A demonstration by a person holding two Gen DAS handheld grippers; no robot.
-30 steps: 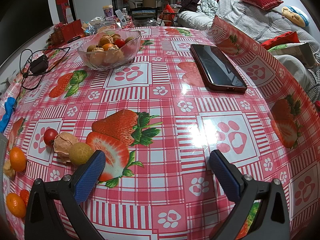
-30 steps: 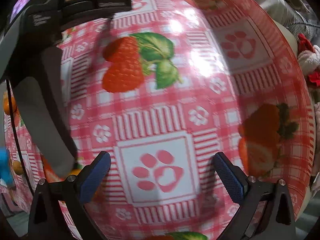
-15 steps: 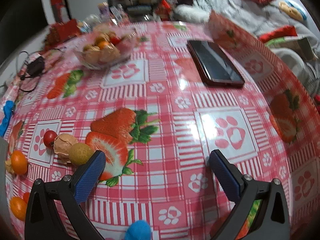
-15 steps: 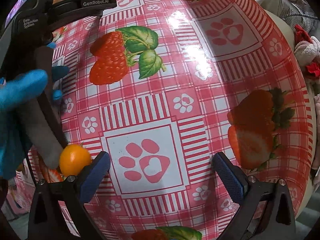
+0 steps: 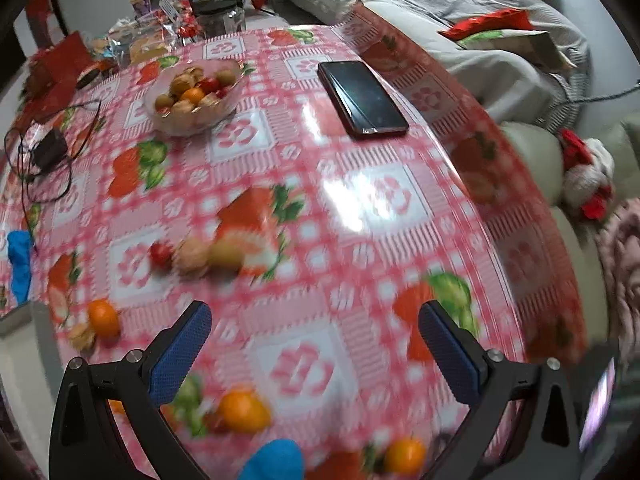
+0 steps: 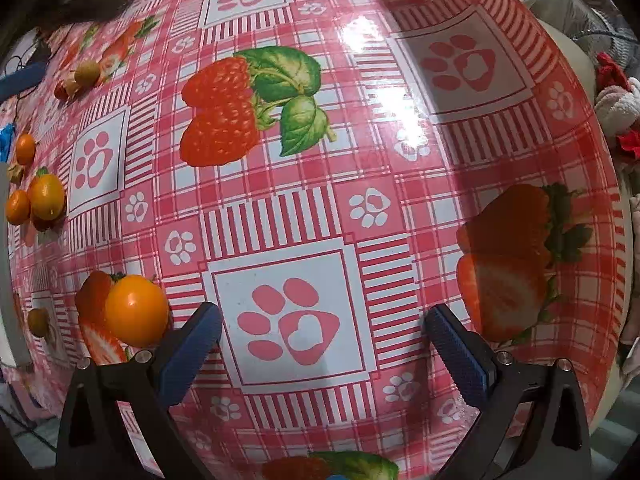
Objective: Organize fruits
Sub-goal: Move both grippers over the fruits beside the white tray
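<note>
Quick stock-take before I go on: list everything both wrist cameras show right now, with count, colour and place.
Glass bowl: one, clear, far left of table, filled with mixed fruit.
Phone: one, black, far right of table, screen up.
Loose orange fruits: at least five, along the table's near-left edge; the nearest one lies just left of the right gripper.
Cluster: red, tan and yellow-green fruits, mid-left, touching; blurred.
Charger with cable: one, black, far left edge.
Tablecloth: red check with strawberry and paw prints.
Sofa with cushions: grey, beyond the table.
Blue-gloved hand: bottom edge of left view.
Left gripper: open, empty.
Right gripper: open, empty.
</note>
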